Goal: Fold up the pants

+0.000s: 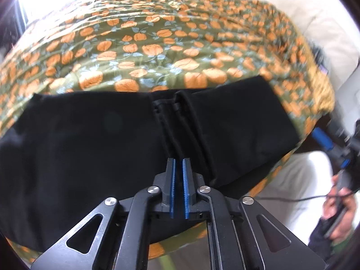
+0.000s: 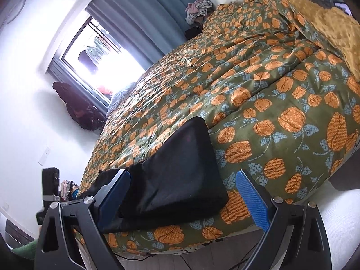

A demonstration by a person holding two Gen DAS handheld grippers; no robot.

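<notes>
Black pants (image 1: 90,139) lie folded across the near edge of a bed with a green quilt printed with orange flowers (image 1: 157,45). In the left wrist view my left gripper (image 1: 178,160) is shut on a bunched ridge of the pants fabric near the middle. In the right wrist view the pants (image 2: 180,168) lie as a thick folded stack. My right gripper (image 2: 182,186) is open, its blue fingers on either side of the stack's near end, holding nothing. The right gripper also shows at the far right of the left wrist view (image 1: 337,148).
The quilt (image 2: 258,78) covers the whole bed. A yellow blanket (image 2: 333,22) lies at the far corner. A window with blue curtains (image 2: 101,56) and a clothes pile (image 2: 198,9) stand beyond the bed. The bed edge drops to the floor below the grippers.
</notes>
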